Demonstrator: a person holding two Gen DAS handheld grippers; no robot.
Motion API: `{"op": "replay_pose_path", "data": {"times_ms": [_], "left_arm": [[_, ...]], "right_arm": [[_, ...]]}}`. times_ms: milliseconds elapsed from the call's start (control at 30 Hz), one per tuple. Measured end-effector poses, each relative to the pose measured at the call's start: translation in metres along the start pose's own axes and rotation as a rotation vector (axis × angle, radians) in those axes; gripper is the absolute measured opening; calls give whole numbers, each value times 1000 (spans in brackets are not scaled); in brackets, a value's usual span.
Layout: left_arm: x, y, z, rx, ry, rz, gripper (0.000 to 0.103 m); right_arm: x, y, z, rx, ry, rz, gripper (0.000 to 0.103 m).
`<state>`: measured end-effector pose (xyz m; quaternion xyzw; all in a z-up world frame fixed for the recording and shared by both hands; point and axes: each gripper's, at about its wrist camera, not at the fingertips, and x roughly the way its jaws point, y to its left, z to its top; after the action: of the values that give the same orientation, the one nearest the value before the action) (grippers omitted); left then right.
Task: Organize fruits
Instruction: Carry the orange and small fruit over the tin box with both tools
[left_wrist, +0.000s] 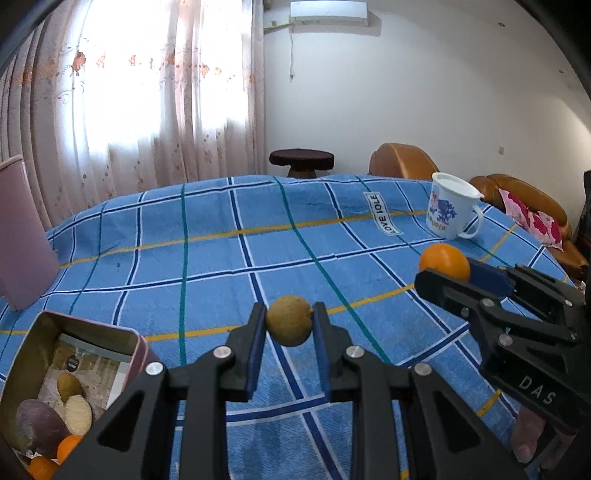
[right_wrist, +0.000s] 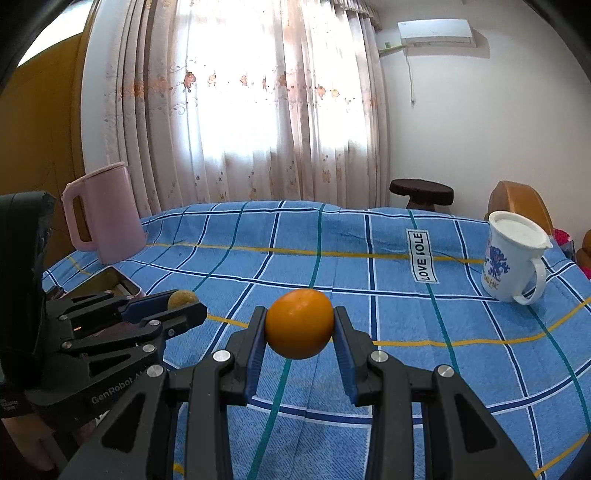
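Note:
My left gripper (left_wrist: 289, 320) is shut on a small brown-yellow round fruit (left_wrist: 289, 320) and holds it above the blue checked cloth. My right gripper (right_wrist: 300, 324) is shut on an orange (right_wrist: 300, 324), also held above the cloth. In the left wrist view the right gripper (left_wrist: 448, 271) with the orange (left_wrist: 443, 260) is to the right. In the right wrist view the left gripper (right_wrist: 184, 304) with the brown fruit (right_wrist: 181, 298) is at the left. A metal tin (left_wrist: 88, 336) at lower left holds several fruits: purple, pale and orange ones.
A pink jug (right_wrist: 103, 214) stands at the table's far left. A white mug (right_wrist: 513, 254) with a lid and blue print stands at the far right. The tin (right_wrist: 110, 282) lies in front of the jug. A stool and brown sofa are beyond the table.

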<state>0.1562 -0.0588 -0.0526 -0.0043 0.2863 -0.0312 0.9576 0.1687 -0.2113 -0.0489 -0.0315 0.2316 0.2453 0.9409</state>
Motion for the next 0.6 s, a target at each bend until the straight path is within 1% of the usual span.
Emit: {"op": "replay_pose_path", "data": {"times_ms": [600], "left_arm": [[-17, -2, -2, 8, -82, 26, 26]], "right_arm": [[-14, 8, -1, -38, -75, -19, 37]]}}
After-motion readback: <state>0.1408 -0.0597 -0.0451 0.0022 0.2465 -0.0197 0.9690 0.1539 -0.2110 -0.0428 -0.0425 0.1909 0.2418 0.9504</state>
